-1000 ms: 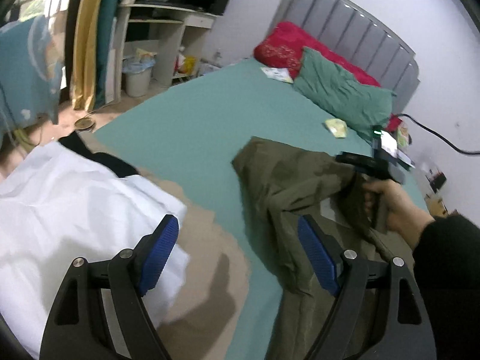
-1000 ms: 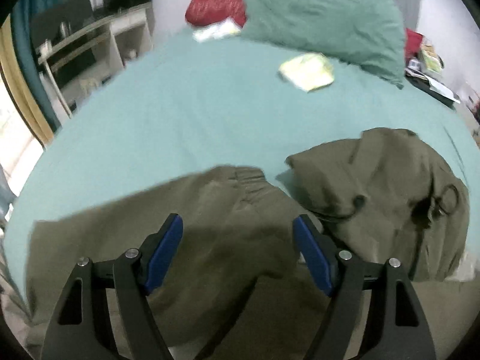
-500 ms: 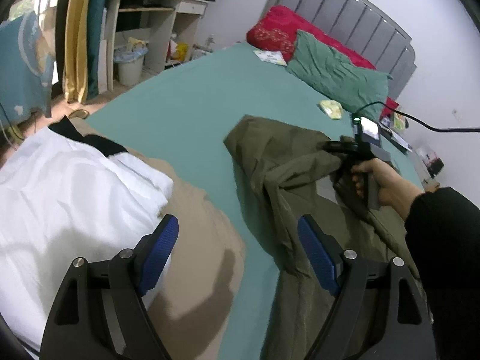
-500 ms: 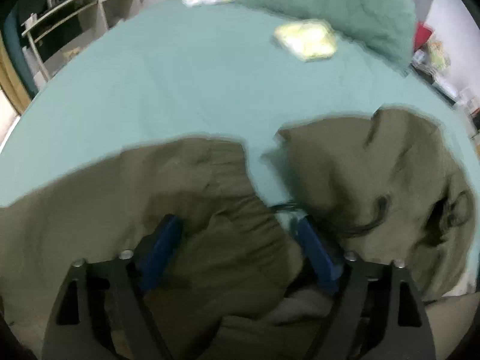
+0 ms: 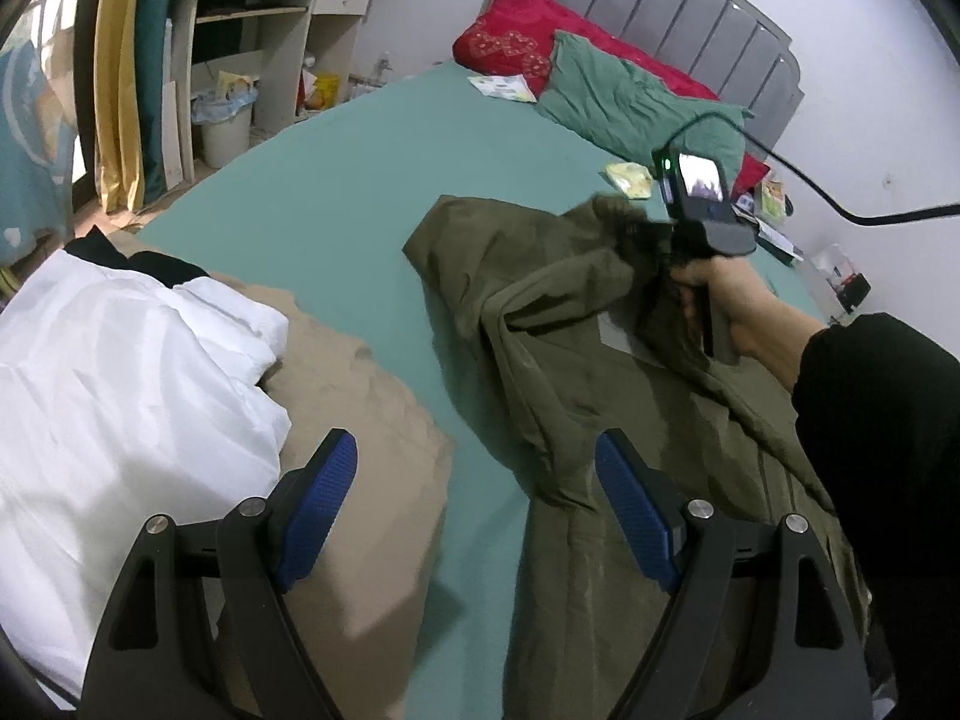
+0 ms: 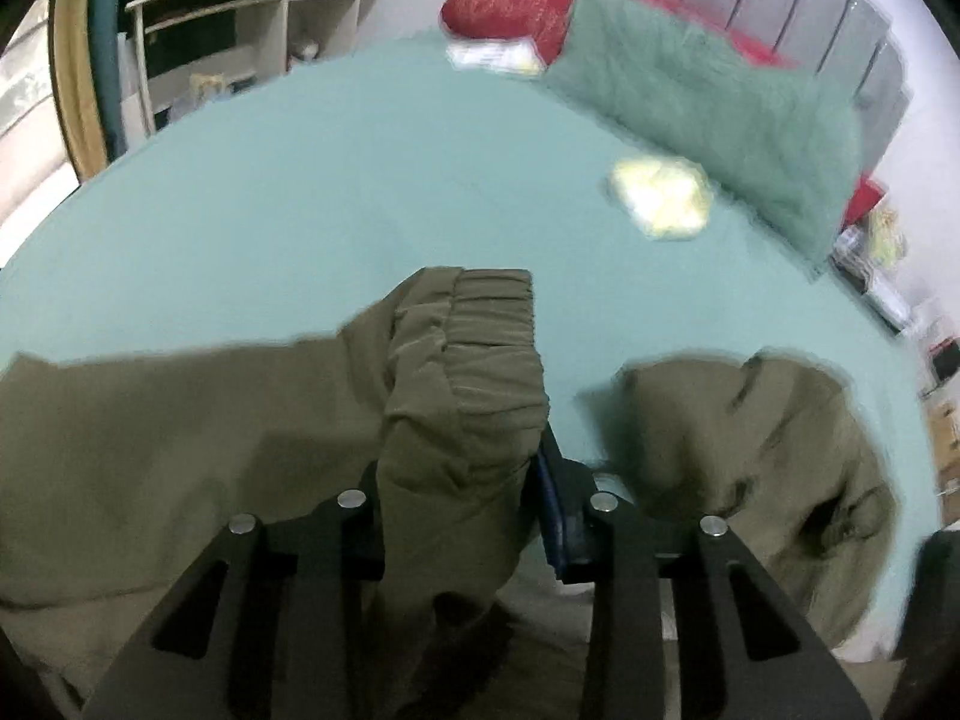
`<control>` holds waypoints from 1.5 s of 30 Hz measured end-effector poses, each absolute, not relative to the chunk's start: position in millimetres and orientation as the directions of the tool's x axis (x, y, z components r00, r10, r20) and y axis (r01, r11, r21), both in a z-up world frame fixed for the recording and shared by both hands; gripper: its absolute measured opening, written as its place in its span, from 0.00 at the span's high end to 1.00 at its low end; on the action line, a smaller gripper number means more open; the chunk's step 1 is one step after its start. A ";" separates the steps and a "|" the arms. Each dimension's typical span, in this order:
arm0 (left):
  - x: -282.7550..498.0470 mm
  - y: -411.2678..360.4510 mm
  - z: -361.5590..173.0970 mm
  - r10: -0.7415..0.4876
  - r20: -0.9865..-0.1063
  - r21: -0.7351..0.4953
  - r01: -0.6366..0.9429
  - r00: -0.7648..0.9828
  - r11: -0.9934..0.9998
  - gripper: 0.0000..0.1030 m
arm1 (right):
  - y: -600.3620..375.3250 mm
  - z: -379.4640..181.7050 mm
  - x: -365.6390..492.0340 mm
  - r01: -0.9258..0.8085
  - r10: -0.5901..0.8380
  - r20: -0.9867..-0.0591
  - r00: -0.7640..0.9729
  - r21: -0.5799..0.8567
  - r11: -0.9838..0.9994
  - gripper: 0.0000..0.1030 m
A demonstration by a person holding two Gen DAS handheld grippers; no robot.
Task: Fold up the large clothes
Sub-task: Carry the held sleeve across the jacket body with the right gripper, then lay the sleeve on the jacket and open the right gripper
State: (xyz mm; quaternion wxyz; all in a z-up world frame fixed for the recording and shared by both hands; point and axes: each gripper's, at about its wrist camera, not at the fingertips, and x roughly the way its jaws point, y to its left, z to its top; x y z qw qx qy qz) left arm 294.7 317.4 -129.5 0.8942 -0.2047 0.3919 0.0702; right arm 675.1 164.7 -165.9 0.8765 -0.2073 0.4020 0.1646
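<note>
An olive-green garment [image 5: 558, 324] lies crumpled on the teal bed sheet [image 5: 336, 198]. My right gripper [image 6: 462, 462] has the garment's elastic-ribbed edge [image 6: 474, 330] bunched between its jaws, which are closing; the cloth fills the gap and hides the fingertips. In the left wrist view a hand [image 5: 720, 294] in a black sleeve holds that gripper with the cloth raised off the bed. The rest of the garment [image 6: 750, 450] lies to the right. My left gripper [image 5: 474, 450] hangs open over the sheet, between a beige cloth and the garment's near part, with nothing between its fingers.
A white cloth [image 5: 120, 372] and a beige cloth [image 5: 360, 396] lie at the bed's near left. A green pillow [image 5: 630, 96], a red pillow [image 5: 510, 42] and a yellow packet [image 5: 629, 179] sit by the headboard. A desk [image 5: 270, 30] and bin [image 5: 225, 126] stand beyond the bed's left edge.
My right gripper went down into the olive garment, its jaws came together on the elastic edge, and it lifted it. The left gripper shifted slightly and stayed open.
</note>
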 end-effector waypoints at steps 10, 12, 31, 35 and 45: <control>279.3 293.7 -102.5 -0.058 -0.700 -0.319 -0.238 0.712 0.917 0.18 | 142.3 -96.1 637.4 -0.417 0.153 -0.673 0.724 -0.249 0.874 0.70; 273.6 280.4 -95.3 -0.091 -0.687 -0.333 -0.201 0.721 0.921 0.18 | 135.3 -83.7 631.1 -0.404 0.147 -0.667 0.731 -0.249 0.880 0.70; 287.2 163.1 -86.7 -0.137 -0.700 -0.228 -0.038 0.701 0.973 0.18 | -72.8 -48.1 600.4 -0.151 -0.053 -0.680 0.731 -0.236 0.960 0.70; 293.4 143.3 -89.1 -0.143 -0.706 -0.205 -0.007 0.693 0.979 0.18 | -120.0 -62.3 599.7 -0.116 -0.066 -0.693 0.717 -0.213 0.970 0.70; 315.8 115.7 -123.6 -0.146 -0.750 -0.176 0.017 0.645 0.984 0.18 | -238.6 -114.1 565.5 -0.018 0.119 -0.734 0.669 0.144 0.989 0.69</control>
